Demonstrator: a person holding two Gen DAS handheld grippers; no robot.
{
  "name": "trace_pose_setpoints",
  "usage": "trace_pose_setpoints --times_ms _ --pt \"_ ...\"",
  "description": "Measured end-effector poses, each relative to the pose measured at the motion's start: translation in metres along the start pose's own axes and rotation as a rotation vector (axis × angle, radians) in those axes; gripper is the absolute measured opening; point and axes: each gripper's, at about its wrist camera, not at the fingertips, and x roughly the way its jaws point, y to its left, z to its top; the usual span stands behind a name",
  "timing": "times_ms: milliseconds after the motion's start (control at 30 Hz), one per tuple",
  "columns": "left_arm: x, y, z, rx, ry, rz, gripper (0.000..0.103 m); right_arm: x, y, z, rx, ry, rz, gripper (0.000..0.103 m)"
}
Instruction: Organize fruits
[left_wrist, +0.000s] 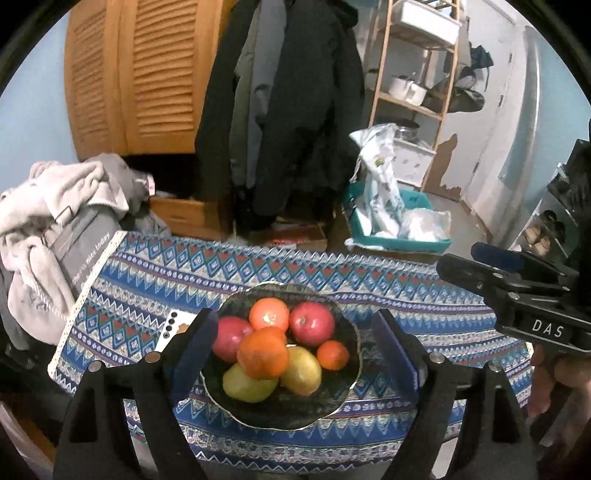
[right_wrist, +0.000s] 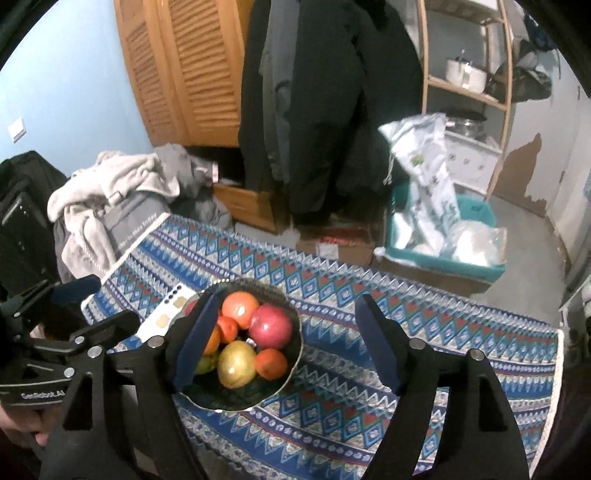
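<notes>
A dark bowl stands on the blue patterned tablecloth. It holds two red apples, three oranges and two yellow-green fruits. My left gripper hangs above the bowl, open, its blue pads apart and empty. My right gripper is also open and empty, raised over the cloth just right of the bowl; its left finger hides part of the fruit. Each gripper shows at the edge of the other's view: the right gripper and the left gripper.
A white card with dots lies left of the bowl. A heap of grey and white clothes sits past the table's left end. Beyond the far edge are hanging dark coats, a teal bin with bags and a wooden shelf.
</notes>
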Motion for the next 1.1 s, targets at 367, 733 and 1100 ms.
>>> trace_pose_setpoints --times_ms 367,733,1100 --pt "-0.025 -0.023 0.01 0.031 -0.08 0.016 0.096 -0.047 -0.014 0.001 0.007 -0.092 -0.051 0.081" --pt "-0.039 -0.039 0.018 0.059 -0.123 0.028 0.102 -0.081 -0.03 -0.003 0.011 -0.161 -0.087 0.081" --pt "-0.043 -0.044 0.022 0.06 -0.144 0.065 0.102 -0.083 -0.041 -0.007 0.024 -0.163 -0.094 0.081"
